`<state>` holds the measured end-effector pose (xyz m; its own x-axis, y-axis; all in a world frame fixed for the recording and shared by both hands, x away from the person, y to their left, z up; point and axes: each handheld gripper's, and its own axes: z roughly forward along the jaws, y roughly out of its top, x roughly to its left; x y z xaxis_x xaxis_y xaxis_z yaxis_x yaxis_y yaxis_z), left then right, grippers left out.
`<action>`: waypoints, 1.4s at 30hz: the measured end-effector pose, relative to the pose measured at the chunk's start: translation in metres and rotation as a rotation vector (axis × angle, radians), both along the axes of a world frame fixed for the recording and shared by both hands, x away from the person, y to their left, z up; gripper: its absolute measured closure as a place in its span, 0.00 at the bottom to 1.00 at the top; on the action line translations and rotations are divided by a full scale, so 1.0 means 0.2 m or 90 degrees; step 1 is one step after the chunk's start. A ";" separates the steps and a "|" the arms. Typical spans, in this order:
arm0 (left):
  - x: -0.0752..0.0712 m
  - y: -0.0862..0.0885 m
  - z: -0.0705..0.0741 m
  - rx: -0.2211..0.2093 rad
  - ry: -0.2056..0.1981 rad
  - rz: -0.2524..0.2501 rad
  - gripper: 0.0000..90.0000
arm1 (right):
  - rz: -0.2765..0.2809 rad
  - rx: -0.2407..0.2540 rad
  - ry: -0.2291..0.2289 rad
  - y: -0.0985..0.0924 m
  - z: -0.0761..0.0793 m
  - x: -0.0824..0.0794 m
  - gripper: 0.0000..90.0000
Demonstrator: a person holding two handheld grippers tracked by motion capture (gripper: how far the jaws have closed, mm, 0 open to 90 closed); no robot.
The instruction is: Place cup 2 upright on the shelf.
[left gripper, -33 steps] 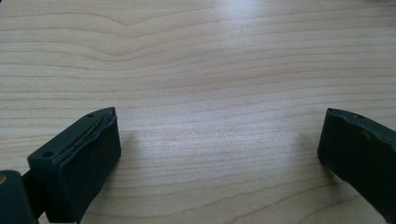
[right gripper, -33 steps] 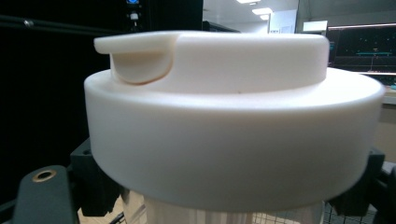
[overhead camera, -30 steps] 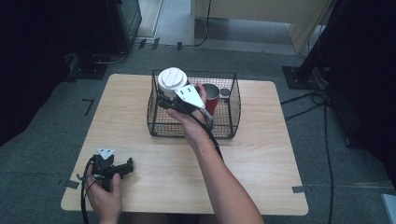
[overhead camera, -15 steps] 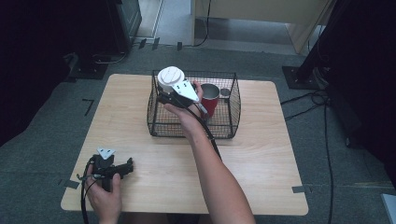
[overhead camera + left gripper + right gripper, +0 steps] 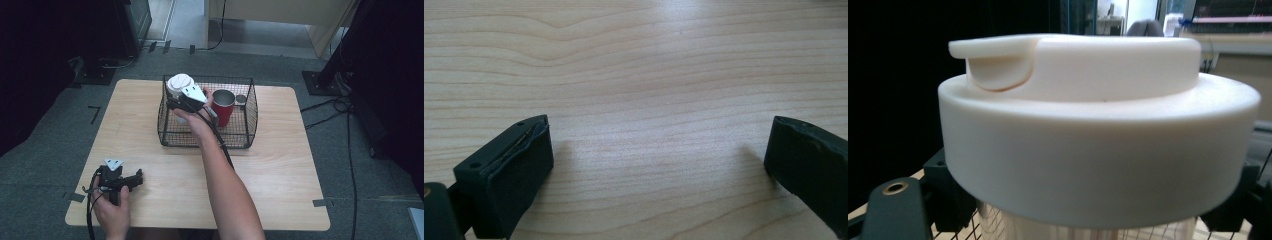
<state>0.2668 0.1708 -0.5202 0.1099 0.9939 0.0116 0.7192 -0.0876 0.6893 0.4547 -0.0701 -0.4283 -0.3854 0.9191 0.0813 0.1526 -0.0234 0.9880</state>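
A clear cup with a thick white lid [image 5: 179, 83] hangs upright over the back left corner of a black wire basket [image 5: 201, 136]. My right gripper [image 5: 177, 101] is shut on it just below the lid. In the right gripper view the lid [image 5: 1098, 135] is very close, with a black jaw on each side of the cup's body and the right gripper [image 5: 1093, 222] clamped round it. My left gripper [image 5: 136, 179] rests on the table near the front left corner, held by a hand. The left gripper [image 5: 659, 165] stands wide open over bare wood.
Inside the basket stand a red cup with a metal rim [image 5: 223, 108] and a small grey round thing [image 5: 241, 99] behind it. The light wooden table [image 5: 280, 165] has free room in front of and beside the basket. A dark floor surrounds the table.
My right gripper has shifted the lidded cup slightly left over the basket's back left corner. The left gripper has not moved.
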 end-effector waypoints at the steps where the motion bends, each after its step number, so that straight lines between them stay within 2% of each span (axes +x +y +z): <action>1: 0.00 0.00 0.00 0.000 0.000 0.000 0.00 | 0.000 0.000 0.000 0.00 0.00 0.00 0.18; 12: 0.00 0.00 0.00 0.000 0.000 0.000 0.00 | 0.016 -0.043 0.038 0.00 -0.09 0.03 0.18; 17: 0.00 0.00 0.00 0.000 0.000 -0.001 0.00 | 0.021 -0.045 0.037 0.00 -0.09 0.03 0.17; 22: 0.00 0.00 0.00 0.000 0.000 -0.002 0.00 | 0.028 -0.061 0.032 0.00 -0.09 0.02 0.16; 29: 0.00 0.00 0.00 0.000 0.000 -0.002 0.00 | 0.054 -0.087 0.021 -0.02 -0.08 0.00 0.07; 34: 0.00 0.00 0.00 0.001 0.000 -0.003 0.00 | 0.069 -0.077 0.021 -0.03 -0.07 -0.01 0.04; 42: 0.00 0.00 0.00 0.000 0.000 -0.002 0.00 | 0.090 -0.059 -0.005 -0.06 0.00 -0.03 0.01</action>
